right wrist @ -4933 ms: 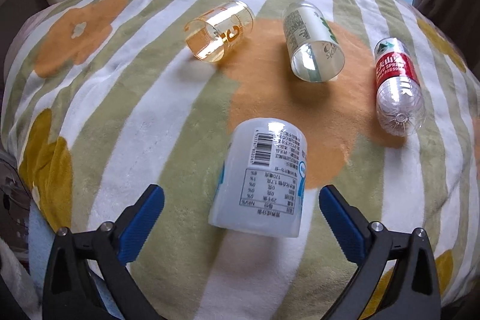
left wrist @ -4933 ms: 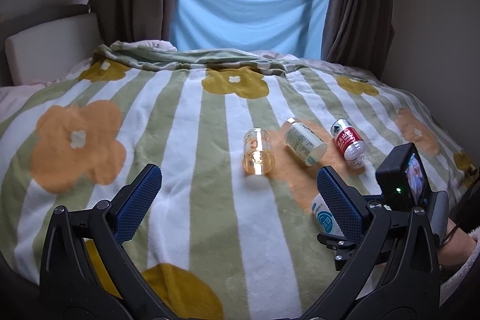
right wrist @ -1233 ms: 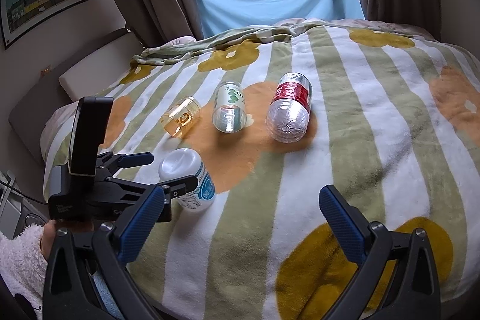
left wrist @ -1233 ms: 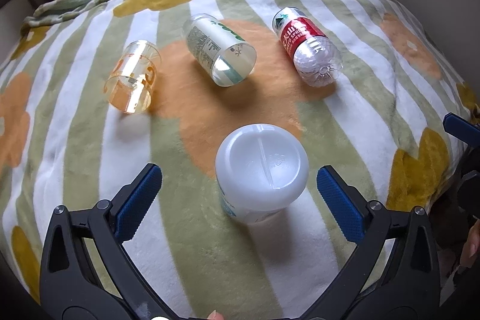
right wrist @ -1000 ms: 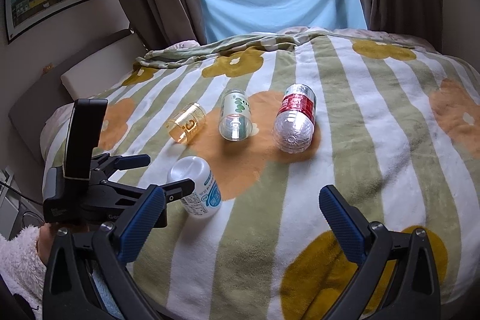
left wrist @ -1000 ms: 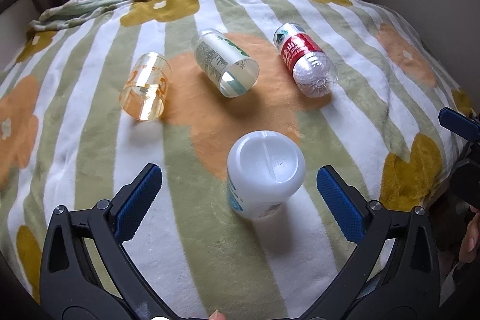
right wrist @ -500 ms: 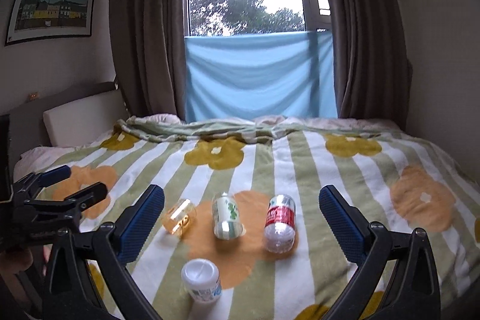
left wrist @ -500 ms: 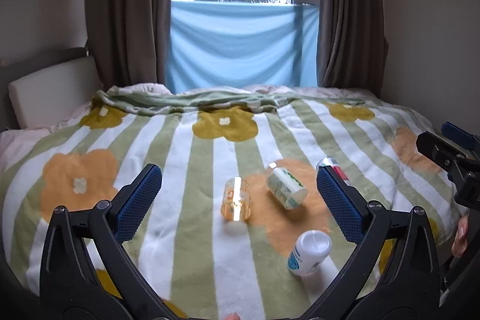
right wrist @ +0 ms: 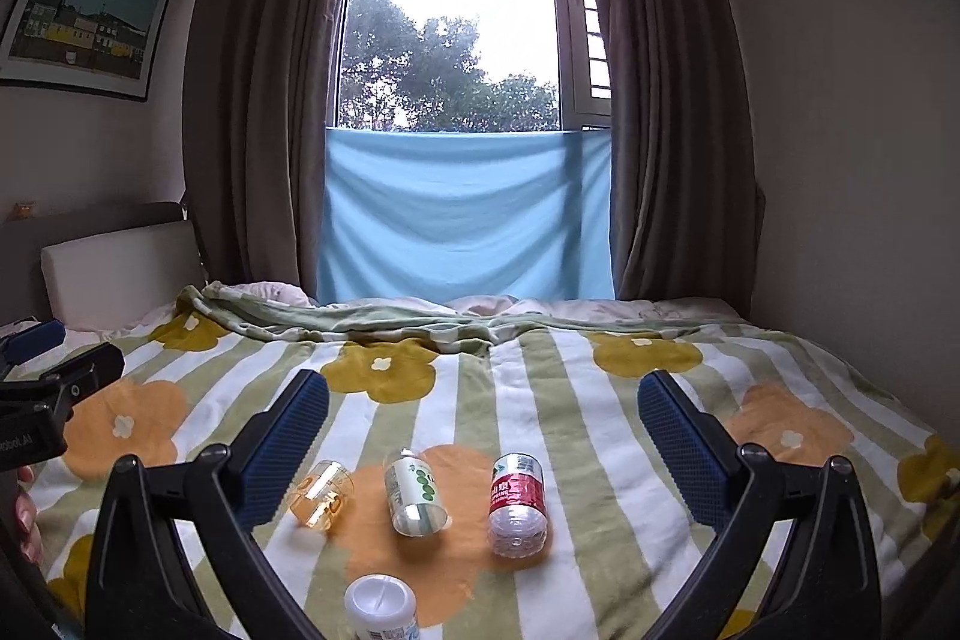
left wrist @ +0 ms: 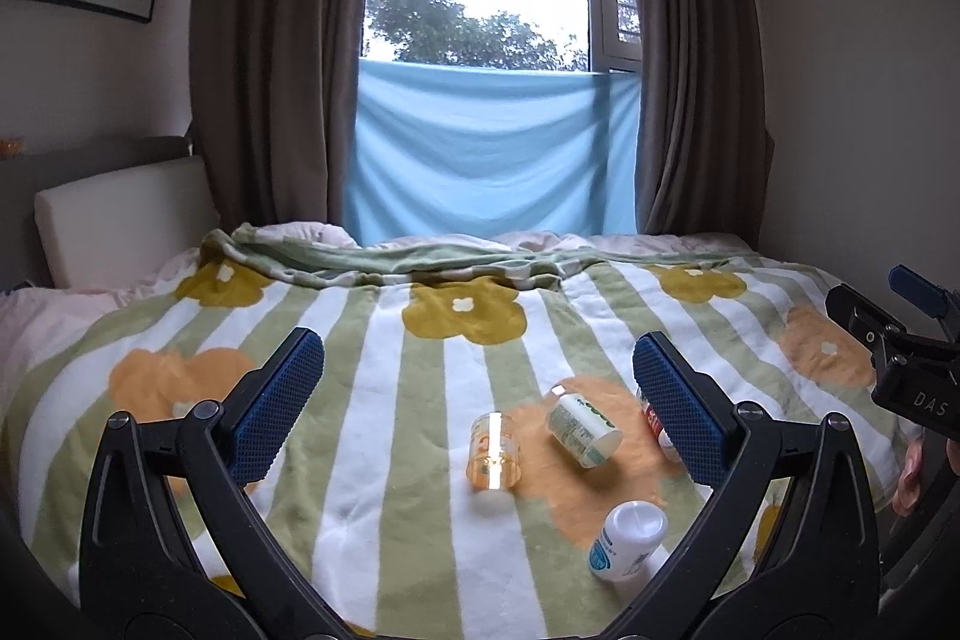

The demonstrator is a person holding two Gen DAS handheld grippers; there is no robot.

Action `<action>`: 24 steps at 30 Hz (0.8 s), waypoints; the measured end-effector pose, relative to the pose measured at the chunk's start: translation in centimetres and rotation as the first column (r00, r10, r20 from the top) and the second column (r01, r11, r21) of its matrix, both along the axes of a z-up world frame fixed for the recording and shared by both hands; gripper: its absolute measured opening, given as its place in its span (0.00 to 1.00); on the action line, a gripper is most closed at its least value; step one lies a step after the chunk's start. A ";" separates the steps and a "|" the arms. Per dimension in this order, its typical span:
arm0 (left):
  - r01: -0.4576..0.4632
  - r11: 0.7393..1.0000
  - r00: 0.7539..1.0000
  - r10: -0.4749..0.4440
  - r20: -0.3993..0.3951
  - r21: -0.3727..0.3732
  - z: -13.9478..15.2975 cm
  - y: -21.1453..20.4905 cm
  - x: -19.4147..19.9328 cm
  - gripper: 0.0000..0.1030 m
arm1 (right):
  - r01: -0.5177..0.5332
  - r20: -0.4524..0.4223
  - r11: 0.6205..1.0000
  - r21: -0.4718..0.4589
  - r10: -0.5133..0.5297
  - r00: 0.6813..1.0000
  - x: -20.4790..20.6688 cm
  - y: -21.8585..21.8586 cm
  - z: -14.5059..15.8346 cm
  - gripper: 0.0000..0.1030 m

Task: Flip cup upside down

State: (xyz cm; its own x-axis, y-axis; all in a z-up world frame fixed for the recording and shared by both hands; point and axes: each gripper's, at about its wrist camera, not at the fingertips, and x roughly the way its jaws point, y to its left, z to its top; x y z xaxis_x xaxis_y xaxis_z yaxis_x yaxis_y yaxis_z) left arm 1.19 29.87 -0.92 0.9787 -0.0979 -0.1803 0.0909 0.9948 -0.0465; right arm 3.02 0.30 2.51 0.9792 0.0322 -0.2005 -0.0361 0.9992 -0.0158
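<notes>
A white plastic cup (left wrist: pixel 627 541) with a blue label stands upside down, base up, on the striped flower blanket (left wrist: pixel 390 436); it also shows at the bottom of the right wrist view (right wrist: pixel 381 610). My left gripper (left wrist: pixel 477 409) is open and empty, held high and back from the cup. My right gripper (right wrist: pixel 483 451) is open and empty, also raised well above the bed. Each gripper shows at the edge of the other's view.
Three more containers lie on their sides on the blanket: an amber clear cup (left wrist: pixel 493 451), a green-labelled cup (left wrist: pixel 583 430) and a red-labelled bottle (right wrist: pixel 516 505). A headboard cushion (left wrist: pixel 120 220) stands left; curtains and a blue cloth (left wrist: pixel 492 154) cover the window behind.
Both grippers have drawn up and back from the bed, so the containers look smaller and lower. The white cup went from lying on its side to standing base up.
</notes>
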 end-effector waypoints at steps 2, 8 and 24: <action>-0.004 1.000 1.000 0.004 0.004 -0.001 -0.1 -0.1 -0.3 1.00 | 0.000 -0.006 1.000 -0.012 0.000 1.000 0.0 0.0 0.2 1.00; -0.011 1.000 1.000 0.011 0.007 0.008 -0.2 -0.4 -0.4 1.00 | -0.014 -0.006 1.000 -0.013 0.014 1.000 0.1 0.1 0.4 1.00; -0.017 0.999 1.000 0.016 0.015 0.033 0.1 -0.8 -0.5 1.00 | -0.017 -0.007 1.000 -0.004 0.017 1.000 -0.1 0.0 0.2 1.00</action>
